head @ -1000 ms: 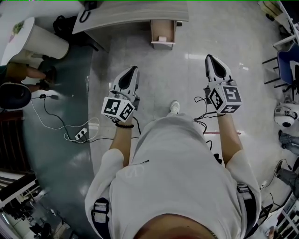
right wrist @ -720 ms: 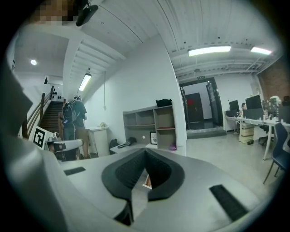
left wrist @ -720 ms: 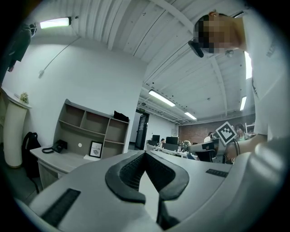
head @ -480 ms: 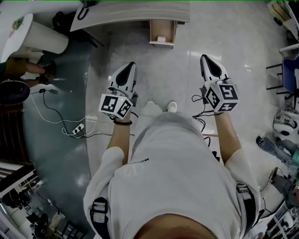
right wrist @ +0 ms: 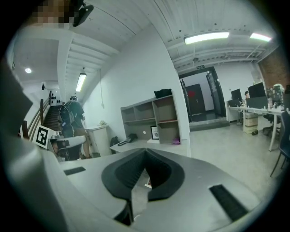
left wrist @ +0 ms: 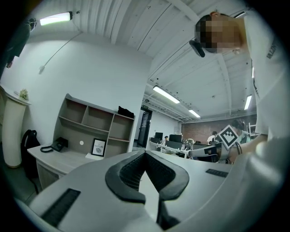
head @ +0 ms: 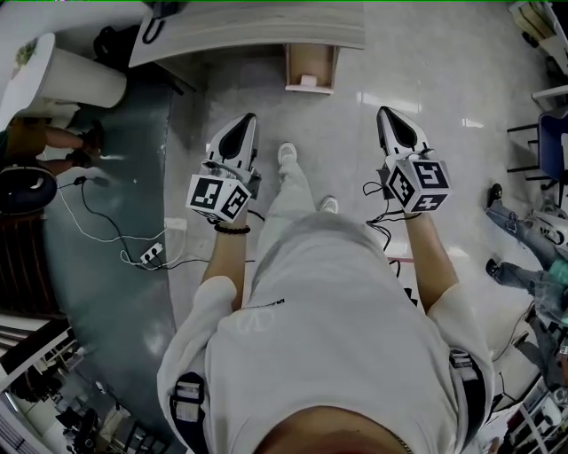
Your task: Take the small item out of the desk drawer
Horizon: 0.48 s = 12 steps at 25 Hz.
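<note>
L gripper [head: 246, 122] + R gripper [head: 384, 115]: both jaws shut tip to tip, nothing held. Both held out over floor [head: 337, 142], well short of desk [head: 248, 27]. Drawer [head: 289, 66] stands pulled out of desk front. Small item [head: 308, 81], pale, lies in drawer at near end, apart from both grippers.

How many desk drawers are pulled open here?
1. The open drawer juts from the desk at the head view's top centre, a small pale item inside. Other drawers may be hidden under the desktop.

Left claw [left wrist: 145, 154], tips together and empty, faces a desk [left wrist: 56, 159].
</note>
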### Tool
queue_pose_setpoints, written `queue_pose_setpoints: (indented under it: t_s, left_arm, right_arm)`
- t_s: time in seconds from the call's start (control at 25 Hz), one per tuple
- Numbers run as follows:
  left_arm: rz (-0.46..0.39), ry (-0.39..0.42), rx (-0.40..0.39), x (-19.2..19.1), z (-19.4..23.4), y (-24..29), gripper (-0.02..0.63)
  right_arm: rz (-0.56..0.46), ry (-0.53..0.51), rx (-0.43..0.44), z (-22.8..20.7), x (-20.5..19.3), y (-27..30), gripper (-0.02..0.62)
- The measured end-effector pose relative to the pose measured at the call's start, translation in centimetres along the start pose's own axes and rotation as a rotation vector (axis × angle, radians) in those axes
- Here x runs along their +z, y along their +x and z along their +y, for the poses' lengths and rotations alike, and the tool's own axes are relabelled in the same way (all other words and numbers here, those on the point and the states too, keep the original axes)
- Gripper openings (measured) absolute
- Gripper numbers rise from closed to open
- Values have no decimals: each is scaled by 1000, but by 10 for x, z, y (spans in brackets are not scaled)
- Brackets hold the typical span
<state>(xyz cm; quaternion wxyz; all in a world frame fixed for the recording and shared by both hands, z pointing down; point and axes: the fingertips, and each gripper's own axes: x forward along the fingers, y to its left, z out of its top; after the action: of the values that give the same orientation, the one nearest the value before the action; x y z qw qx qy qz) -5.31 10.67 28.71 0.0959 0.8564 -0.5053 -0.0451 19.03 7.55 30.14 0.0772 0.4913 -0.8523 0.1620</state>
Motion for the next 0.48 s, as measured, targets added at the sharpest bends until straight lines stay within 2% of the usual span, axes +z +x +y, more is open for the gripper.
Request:
queue_pose_setpoints:
  t_s: [0.36,0.48]
  left_arm:
    - [38,2,-83,-3,84,90,-2]
    - [66,40,-105,-6,121,122,-2]
  right_arm:
    - [70,-1,-52,-12,-3,105,2]
    - [122,-3,-96,-20,-8,147,2]
